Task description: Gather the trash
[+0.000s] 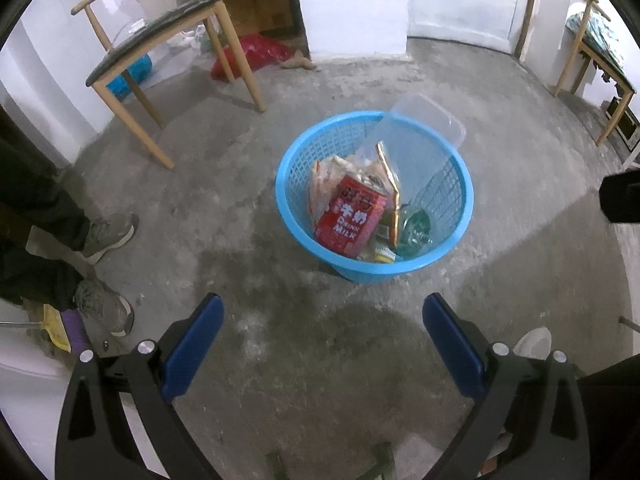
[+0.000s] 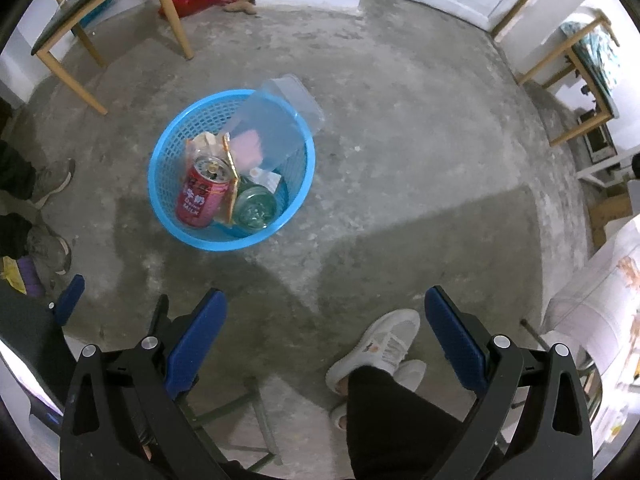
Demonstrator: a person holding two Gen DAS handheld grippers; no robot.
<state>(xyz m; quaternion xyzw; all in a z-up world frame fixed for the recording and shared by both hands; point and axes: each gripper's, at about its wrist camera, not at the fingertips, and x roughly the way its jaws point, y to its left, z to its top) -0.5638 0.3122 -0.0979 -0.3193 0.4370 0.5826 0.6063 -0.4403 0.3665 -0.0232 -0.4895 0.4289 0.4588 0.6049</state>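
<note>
Both grippers — left (image 1: pixel 322 320), right (image 2: pixel 326 312) — spread empty above trash-filled basket (image 1: pixel 296 152).

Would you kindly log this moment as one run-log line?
left claw: open, empty | right claw: open, empty | blue plastic mesh basket: on floor, holds red drink can, clear plastic container

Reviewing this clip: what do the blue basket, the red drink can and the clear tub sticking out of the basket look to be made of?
Blue basket: moulded plastic, slightly glossy, judging by its lattice wall and smooth rolled rim. Red drink can: probably thin metal, with a silvery top end and a printed glossy body. Clear tub: likely thin transparent plastic, since the basket's mesh shows through it. Both tools are open and hold nothing.
</note>
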